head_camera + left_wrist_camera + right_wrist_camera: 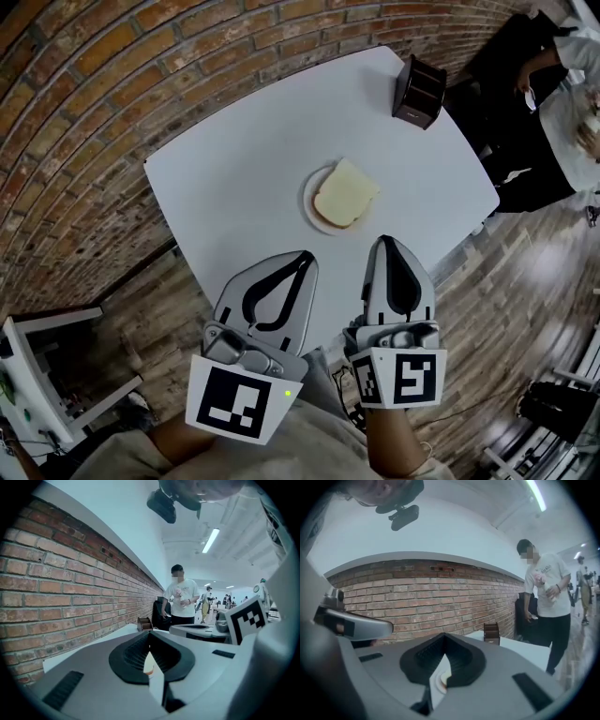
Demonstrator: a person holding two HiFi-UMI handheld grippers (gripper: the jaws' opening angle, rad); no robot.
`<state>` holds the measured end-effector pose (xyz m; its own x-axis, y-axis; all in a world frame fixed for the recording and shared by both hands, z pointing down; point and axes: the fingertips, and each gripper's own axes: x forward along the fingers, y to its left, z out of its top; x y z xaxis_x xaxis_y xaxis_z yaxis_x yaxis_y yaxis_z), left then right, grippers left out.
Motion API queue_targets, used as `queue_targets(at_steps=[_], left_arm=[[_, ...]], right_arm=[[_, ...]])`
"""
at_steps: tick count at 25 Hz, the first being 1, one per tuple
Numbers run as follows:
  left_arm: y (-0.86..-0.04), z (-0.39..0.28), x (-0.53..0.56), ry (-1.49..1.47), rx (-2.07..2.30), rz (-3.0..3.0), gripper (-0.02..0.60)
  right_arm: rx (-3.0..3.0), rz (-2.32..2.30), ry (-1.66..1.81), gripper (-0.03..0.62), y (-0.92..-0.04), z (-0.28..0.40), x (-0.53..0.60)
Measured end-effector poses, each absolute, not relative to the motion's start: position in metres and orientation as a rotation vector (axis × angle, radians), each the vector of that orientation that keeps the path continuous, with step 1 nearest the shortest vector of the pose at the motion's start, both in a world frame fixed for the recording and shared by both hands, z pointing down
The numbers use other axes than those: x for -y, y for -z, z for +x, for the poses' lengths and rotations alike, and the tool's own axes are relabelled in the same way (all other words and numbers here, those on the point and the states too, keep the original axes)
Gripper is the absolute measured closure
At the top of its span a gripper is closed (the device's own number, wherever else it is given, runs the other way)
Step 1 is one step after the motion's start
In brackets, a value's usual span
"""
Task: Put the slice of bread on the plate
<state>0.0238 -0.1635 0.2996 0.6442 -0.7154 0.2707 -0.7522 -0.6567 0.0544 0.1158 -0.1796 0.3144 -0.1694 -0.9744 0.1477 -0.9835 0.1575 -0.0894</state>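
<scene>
Our fingers are clenched on nothing, left gripper and right gripper alike, at the desk's near edge. The slice of bread lies on the plate, so we judge the task done, with nothing left to grasp. Only the head view shows the slice whole; the gripper views add a standing person.

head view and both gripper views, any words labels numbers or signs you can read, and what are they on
No text here can be read.
Left marker cube, on the left gripper: black and white squares only, no letters.
Right marker cube, on the right gripper: also a square pattern, not text.
Bystander's white shirt: a small chest print, too blurred to read.
</scene>
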Motion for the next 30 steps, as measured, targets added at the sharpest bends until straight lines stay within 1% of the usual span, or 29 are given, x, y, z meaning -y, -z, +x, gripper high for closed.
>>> queue_targets(at_steps=[11,19,30], left_arm=[[-0.280,0.013,0.111,-0.306,1.142,2.768,0.572],[-0.271,-0.004,0.084,-0.292,1.115,2.802,0.572],[-0.268,-0.017,0.065,-0.267,1.086,2.831,0.572]], right_arm=[[2.376,2.014,-0.131,0.586,-0.271,0.083,0.100],[2.368,2.026,-0.145,0.588,-0.271,0.058,0.067],[2.357,2.045,-0.134,0.588,-0.269,0.042,0.047]])
